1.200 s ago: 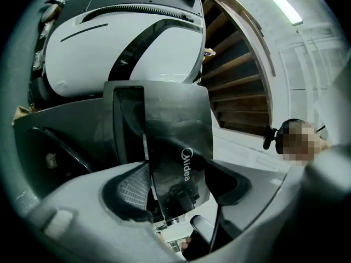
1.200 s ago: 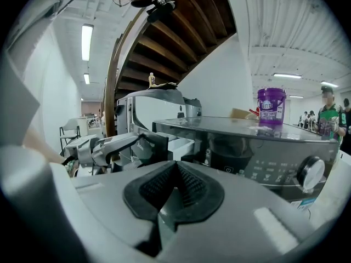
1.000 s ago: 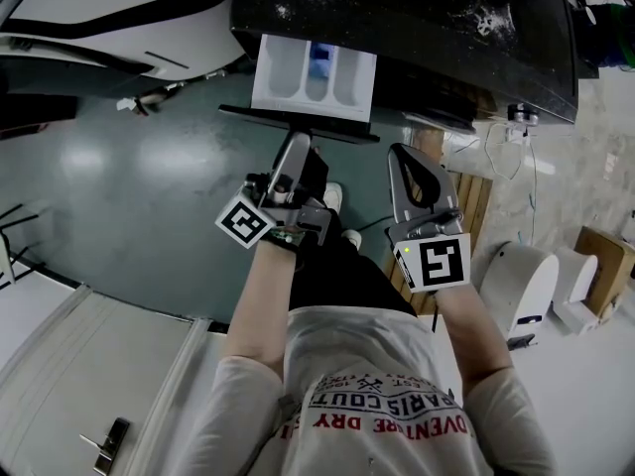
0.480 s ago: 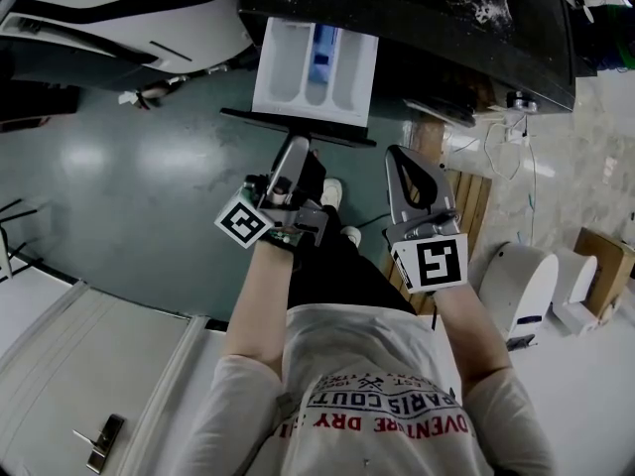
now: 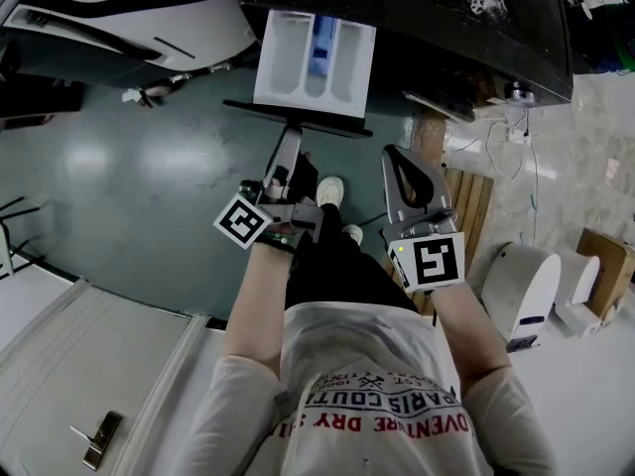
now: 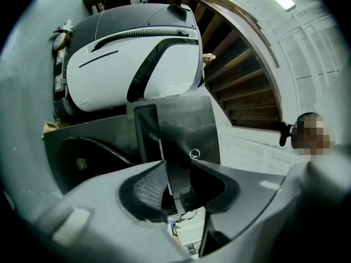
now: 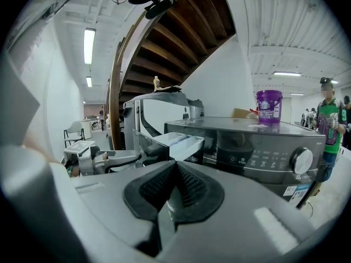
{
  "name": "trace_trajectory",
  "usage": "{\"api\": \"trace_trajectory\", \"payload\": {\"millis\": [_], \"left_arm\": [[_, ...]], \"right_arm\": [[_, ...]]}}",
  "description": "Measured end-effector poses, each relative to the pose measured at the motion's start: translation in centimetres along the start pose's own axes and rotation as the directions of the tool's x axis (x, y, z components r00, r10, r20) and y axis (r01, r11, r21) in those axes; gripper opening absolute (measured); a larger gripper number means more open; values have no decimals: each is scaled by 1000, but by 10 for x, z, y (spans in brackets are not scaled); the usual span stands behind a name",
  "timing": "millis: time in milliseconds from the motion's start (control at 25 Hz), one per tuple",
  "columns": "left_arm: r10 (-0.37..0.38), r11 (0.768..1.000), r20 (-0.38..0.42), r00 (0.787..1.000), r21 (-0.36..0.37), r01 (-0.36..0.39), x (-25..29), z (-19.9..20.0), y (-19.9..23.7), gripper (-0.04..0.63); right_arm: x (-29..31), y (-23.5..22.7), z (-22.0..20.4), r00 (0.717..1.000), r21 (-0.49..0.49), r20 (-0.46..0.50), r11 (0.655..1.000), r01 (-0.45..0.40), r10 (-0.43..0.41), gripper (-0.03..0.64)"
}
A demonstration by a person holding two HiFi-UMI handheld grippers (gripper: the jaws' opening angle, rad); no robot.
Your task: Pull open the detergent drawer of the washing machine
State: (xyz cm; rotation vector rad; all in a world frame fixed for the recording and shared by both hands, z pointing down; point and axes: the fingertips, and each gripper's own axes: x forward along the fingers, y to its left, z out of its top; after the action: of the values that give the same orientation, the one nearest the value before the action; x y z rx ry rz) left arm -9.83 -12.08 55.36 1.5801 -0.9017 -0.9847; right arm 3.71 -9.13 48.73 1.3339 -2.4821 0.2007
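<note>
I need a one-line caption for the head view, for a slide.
Left gripper, its jaws just closed onto the front of the pulled-out drawer; right gripper shut, clear of the washer.

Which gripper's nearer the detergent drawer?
Left. The left gripper, jaws just closing, grips the front of the detergent drawer; right gripper sits shut, apart, to its right.

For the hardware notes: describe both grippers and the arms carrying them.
The left gripper and right gripper are grey with dark ribbed pads; each carries a white cube with a black square marker. The sleeves are short and white. The left gripper's jaws have just been closing, the detergent drawer front between them.
</note>
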Motion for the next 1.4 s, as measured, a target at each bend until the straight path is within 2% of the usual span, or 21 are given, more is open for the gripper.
{"api": "trace_trajectory", "payload": {"millis": [80, 160, 480, 720, 800, 920, 1040, 1160, 1320, 1400], "left_arm": [[27, 1000, 6, 1000, 4, -27, -6, -1, 0, 54], [35, 999, -4, 999, 20, -35, -11, -5, -6, 0], [-14, 992, -59, 998, 127, 21, -28, -20, -69, 2], [23, 961, -163, 986, 275, 23, -36, -39, -125, 0], [43, 940, -187, 981, 340, 23, -36, -41, -144, 0], [62, 887, -226, 972, 459, 50, -31, -39, -177, 0], [59, 815, -254, 965, 571, 101, -23, -36, -214, 0], [66, 716, -278, 958, 682, 148, -14, -34, -249, 0], [98, 561, -314, 944, 801, 208, 0, -37, -280, 0], [109, 509, -326, 939, 830, 230, 7, -39, -292, 0]], "right_arm": [[-4, 2, 2, 1000, 1, 4, 1000, -2, 2, 2], [-10, 4, 4, 1000, 0, 10, 1000, -5, 5, 2], [-50, 11, 31, 999, -4, 42, 1000, 10, -10, 2], [-85, 15, 65, 998, 42, 70, 999, -7, 4, 2], [-94, 19, 82, 996, 36, 95, 999, -6, 2, 2], [-106, 18, 102, 993, 16, 120, 1000, 2, -4, 2], [-117, 12, 121, 988, 3, 151, 1000, 11, -12, 2], [-123, 4, 141, 983, 7, 181, 1000, 27, -28, 2], [-126, -8, 165, 974, 12, 219, 999, 51, -53, 2], [-129, -14, 176, 969, 3, 238, 998, 63, -62, 2]]}}
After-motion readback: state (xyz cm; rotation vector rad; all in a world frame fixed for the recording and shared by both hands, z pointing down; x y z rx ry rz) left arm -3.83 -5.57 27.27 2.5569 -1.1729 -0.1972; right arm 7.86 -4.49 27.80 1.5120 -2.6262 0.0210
